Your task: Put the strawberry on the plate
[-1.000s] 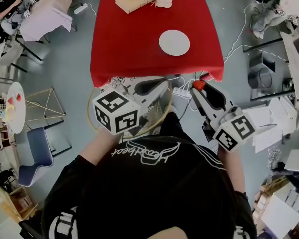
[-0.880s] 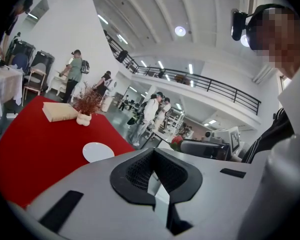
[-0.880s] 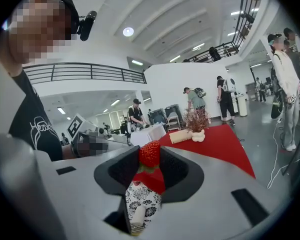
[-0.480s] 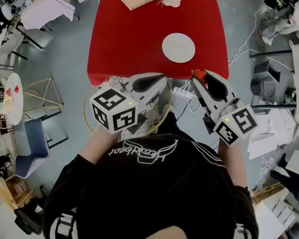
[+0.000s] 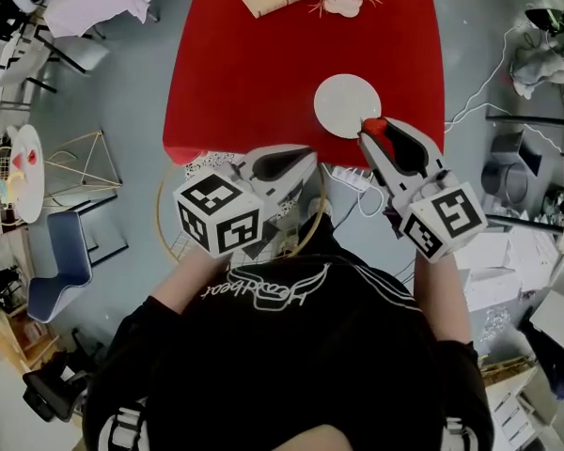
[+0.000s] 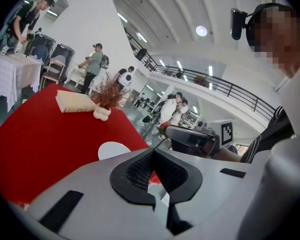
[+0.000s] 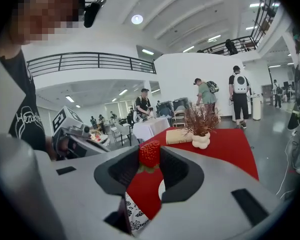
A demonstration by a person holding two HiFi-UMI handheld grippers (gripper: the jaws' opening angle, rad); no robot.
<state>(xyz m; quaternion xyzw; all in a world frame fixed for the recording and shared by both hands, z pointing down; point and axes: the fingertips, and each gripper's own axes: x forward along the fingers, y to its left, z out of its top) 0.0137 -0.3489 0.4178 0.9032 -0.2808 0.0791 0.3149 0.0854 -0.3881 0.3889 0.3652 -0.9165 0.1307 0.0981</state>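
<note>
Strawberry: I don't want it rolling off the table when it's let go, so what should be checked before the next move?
1. Strawberry clamped between the right gripper pads: ok.
2. Strawberry over the middle of the plate: not ok; in the head view it sits at the plate's near right rim.
3. Plate bare, with room to receive it: ok.
4. Height of the strawberry above the plate low enough to release: cannot tell.
5. Left gripper out of the path, empty, back at the near edge of the table: ok.
</note>
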